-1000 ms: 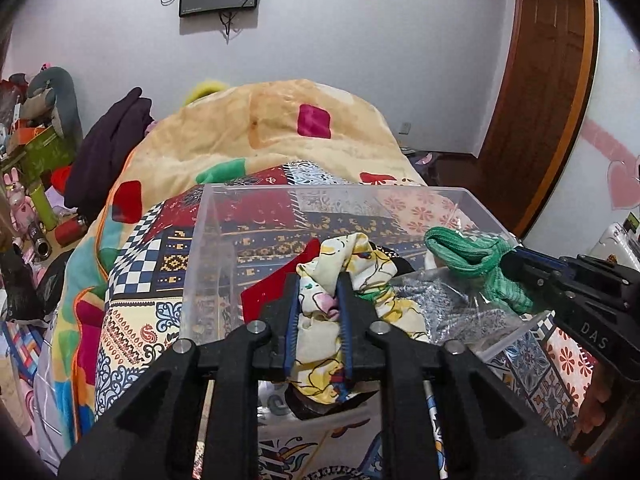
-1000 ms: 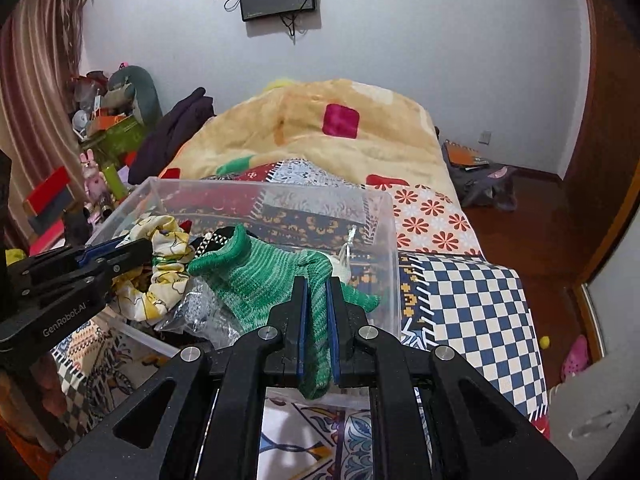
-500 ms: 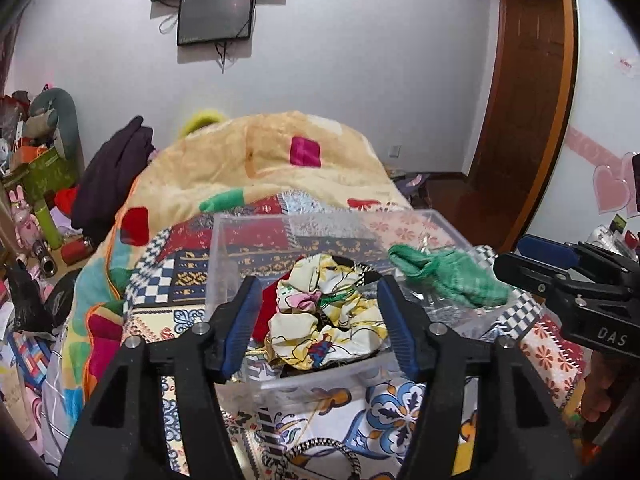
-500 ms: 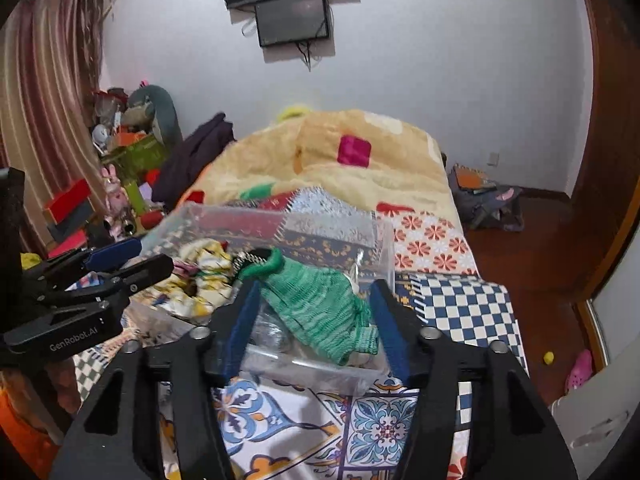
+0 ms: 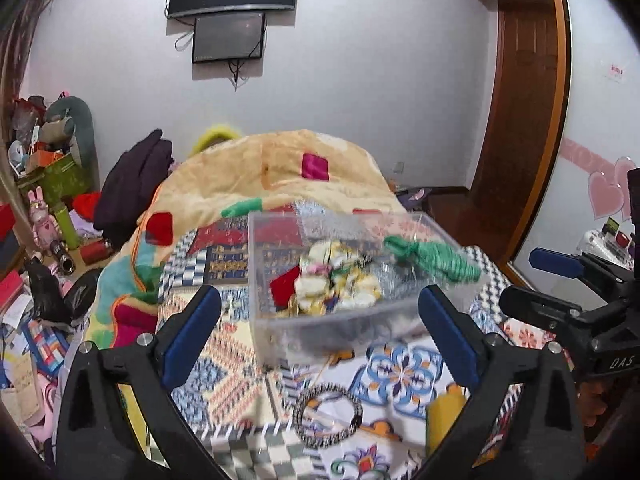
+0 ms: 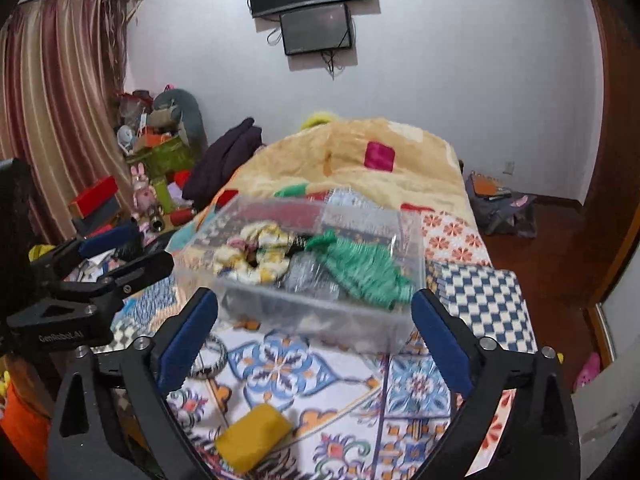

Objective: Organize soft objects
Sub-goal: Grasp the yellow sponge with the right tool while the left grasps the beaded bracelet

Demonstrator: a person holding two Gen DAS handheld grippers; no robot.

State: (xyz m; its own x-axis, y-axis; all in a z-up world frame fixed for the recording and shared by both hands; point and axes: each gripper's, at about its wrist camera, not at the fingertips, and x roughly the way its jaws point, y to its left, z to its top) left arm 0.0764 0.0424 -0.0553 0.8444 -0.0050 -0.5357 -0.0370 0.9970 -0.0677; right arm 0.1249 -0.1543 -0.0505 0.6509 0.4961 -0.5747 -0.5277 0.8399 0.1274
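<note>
A clear plastic bin (image 5: 344,324) (image 6: 320,316) stands on the patterned bed cover. In it lie a yellow floral scrunchie (image 5: 340,280) (image 6: 256,256) and a green knitted piece (image 5: 436,260) (image 6: 364,268) draped at its right side. My left gripper (image 5: 320,320) is open and empty, drawn back in front of the bin. My right gripper (image 6: 314,316) is open and empty too, in front of the bin. A beaded hair band (image 5: 328,416) (image 6: 208,360) and a yellow sponge (image 6: 254,436) (image 5: 444,416) lie on the cover before the bin.
A beige blanket (image 5: 280,176) is heaped behind the bin. Dark clothes (image 5: 132,188) and cluttered toys and boxes (image 6: 152,168) lie at the left. A wooden door (image 5: 520,120) is at the right. A blue checked cushion (image 6: 484,300) lies right of the bin.
Both grippers opened, letting the scrunchie and the green knit drop into the bin, then drew back and up, away from the bin.
</note>
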